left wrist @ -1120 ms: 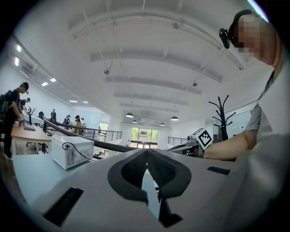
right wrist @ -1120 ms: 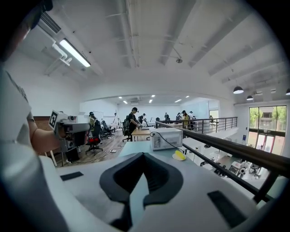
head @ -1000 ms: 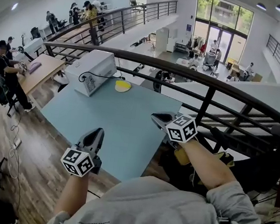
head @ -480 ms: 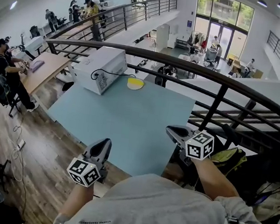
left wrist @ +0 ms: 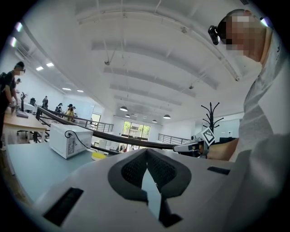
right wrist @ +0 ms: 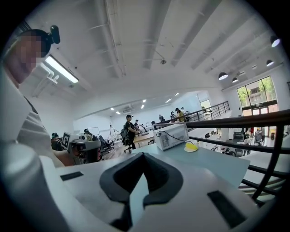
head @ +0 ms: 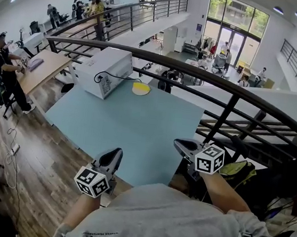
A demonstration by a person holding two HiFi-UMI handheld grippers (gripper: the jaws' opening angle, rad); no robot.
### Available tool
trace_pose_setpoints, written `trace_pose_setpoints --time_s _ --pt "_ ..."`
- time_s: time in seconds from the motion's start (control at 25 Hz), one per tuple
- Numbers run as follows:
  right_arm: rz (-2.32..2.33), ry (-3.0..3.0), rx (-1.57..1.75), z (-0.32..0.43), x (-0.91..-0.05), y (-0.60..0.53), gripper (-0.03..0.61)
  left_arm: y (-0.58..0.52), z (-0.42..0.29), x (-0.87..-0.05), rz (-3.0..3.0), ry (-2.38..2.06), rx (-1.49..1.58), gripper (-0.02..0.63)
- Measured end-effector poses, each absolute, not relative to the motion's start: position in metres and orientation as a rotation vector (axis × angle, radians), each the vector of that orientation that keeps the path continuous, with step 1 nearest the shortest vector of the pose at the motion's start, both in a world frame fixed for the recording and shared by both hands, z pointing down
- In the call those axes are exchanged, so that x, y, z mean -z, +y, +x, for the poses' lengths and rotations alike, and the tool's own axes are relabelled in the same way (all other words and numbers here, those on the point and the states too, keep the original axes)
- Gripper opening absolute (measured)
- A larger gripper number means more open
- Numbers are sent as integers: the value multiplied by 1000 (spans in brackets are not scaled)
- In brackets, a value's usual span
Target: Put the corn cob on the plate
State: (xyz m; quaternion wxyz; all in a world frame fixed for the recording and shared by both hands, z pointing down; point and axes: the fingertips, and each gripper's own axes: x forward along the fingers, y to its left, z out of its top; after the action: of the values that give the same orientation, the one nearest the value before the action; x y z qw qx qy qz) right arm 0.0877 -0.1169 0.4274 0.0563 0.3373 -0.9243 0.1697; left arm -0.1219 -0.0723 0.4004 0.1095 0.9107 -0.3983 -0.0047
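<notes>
A yellow corn cob (head: pixel 141 88) lies on a pale plate (head: pixel 141 93) at the far edge of the light blue table (head: pixel 131 129), next to a white microwave (head: pixel 104 72). My left gripper (head: pixel 115 155) hangs over the table's near edge, far from the plate, shut and empty. My right gripper (head: pixel 181 144) is at the table's near right corner, also shut with nothing in it. In the left gripper view the jaws (left wrist: pixel 146 155) meet, with the plate (left wrist: pixel 98 156) small in the distance. From the right gripper (right wrist: pixel 142 159) the cob (right wrist: pixel 191 146) shows beside the microwave (right wrist: pixel 171 136).
A black cable (head: pixel 101 75) hangs on the microwave's front. A dark metal railing (head: pixel 222 87) curves behind and to the right of the table. Wooden floor (head: pixel 43 145) lies to the left, with people at a desk (head: pixel 36 72) further off.
Both grippers have drawn back from over the table toward its near edge and the person's body. Most of that happened early; they have barely shifted since. Both stayed shut.
</notes>
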Motion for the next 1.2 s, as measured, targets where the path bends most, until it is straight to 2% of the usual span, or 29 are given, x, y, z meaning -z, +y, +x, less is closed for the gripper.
trace_pose_setpoints --time_s 1.2 --pt "954 -2782 -460 100 -427 -122 15 -71 -116 -400 2643 -1228 56 18"
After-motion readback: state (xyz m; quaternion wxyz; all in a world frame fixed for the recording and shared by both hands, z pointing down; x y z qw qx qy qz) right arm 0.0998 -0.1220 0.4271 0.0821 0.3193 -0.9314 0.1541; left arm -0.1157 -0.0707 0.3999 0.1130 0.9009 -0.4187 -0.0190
